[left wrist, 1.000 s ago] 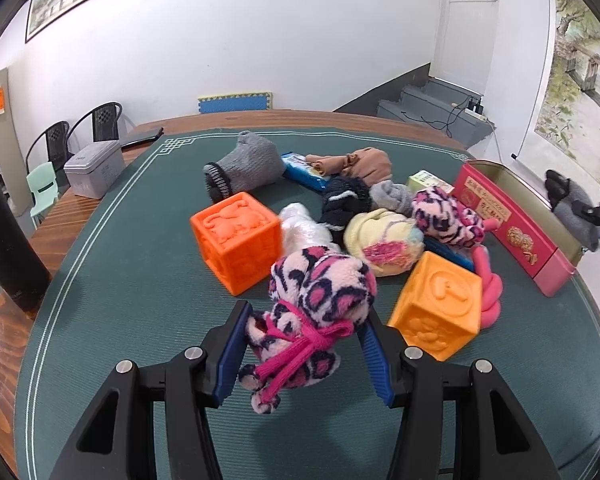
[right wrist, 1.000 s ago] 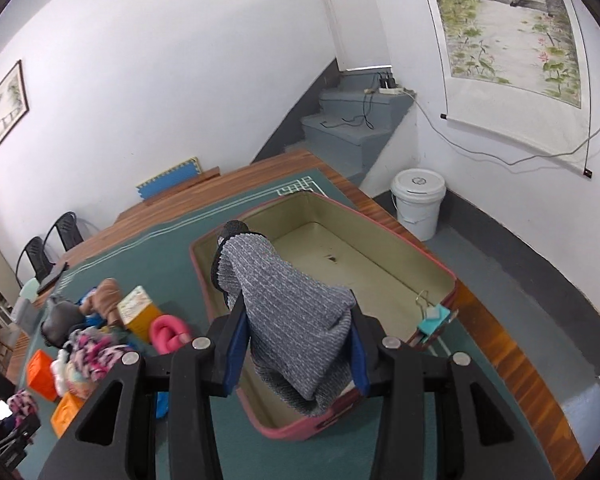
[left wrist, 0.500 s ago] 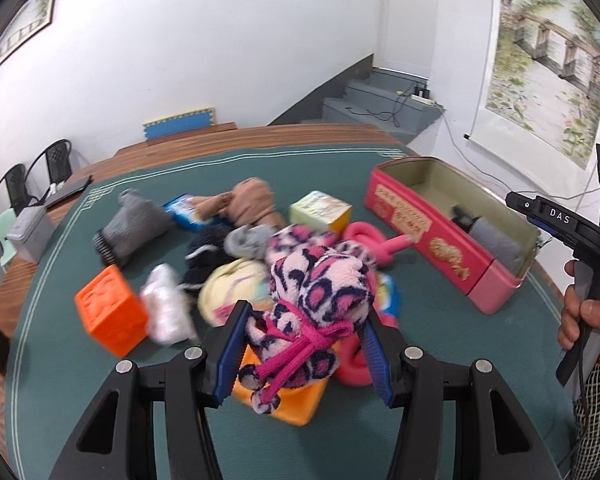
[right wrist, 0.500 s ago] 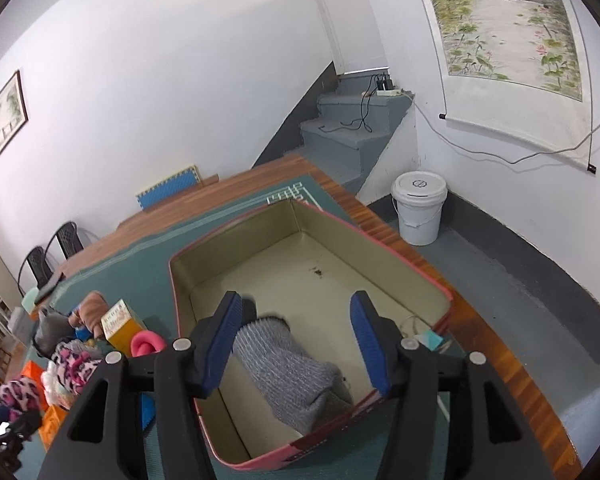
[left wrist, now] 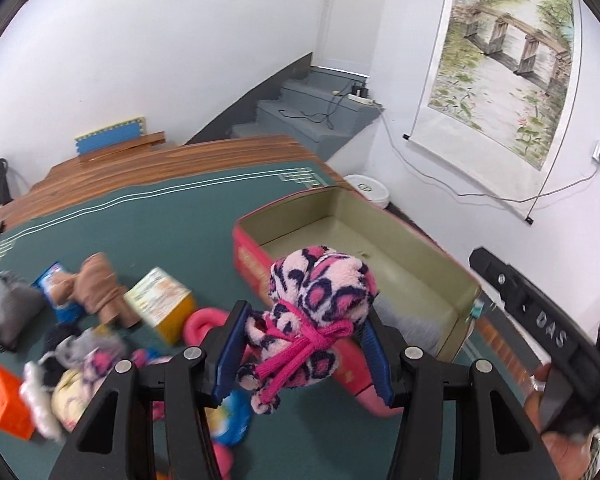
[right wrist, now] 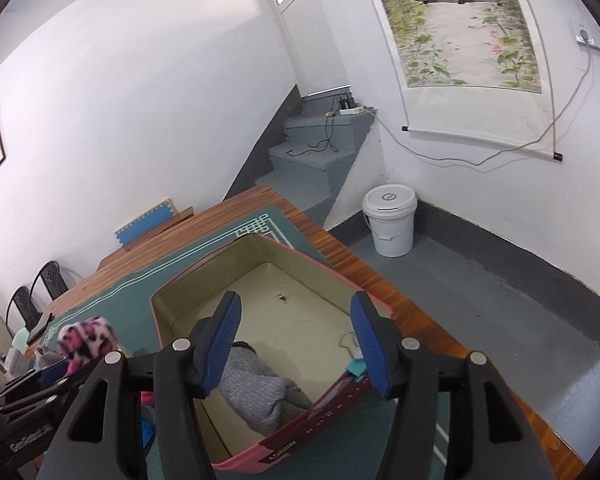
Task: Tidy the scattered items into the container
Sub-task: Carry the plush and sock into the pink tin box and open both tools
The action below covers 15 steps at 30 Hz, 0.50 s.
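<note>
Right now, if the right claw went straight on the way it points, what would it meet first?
Most likely the bare floor of the pink container. The right claw is open and empty above it, with the grey sock lying lower left; depth is uncertain.

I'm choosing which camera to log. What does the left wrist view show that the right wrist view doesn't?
Only the left wrist view shows the scattered pile: the orange cube, the brown sock and the yellow carton. Only the right wrist view shows the white bucket in full and the open right tool. Both share the pink tin and the leopard sock, clamped in the left tool.
</note>
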Each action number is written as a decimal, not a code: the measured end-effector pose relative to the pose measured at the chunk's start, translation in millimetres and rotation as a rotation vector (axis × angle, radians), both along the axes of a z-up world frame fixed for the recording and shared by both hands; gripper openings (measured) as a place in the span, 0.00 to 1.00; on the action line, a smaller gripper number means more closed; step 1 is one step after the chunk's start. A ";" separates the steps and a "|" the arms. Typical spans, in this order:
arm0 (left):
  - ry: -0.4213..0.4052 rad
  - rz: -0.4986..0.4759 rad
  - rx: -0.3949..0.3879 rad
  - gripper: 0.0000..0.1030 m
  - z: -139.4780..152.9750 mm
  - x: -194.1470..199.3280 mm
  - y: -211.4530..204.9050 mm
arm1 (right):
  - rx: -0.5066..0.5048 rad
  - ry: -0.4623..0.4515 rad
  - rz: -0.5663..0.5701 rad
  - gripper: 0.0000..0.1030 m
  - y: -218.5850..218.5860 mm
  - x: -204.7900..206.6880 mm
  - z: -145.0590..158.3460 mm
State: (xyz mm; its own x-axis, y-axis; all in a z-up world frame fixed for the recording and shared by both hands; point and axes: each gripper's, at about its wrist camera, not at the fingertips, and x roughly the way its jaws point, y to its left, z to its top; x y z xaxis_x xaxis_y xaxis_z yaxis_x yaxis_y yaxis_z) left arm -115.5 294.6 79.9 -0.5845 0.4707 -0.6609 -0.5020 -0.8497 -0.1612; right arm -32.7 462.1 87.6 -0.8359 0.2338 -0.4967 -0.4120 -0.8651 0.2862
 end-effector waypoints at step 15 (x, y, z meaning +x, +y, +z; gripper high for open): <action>-0.043 -0.103 -0.027 0.75 -25.4 -28.2 84.6 | -0.070 0.084 -0.124 0.67 32.8 24.8 17.8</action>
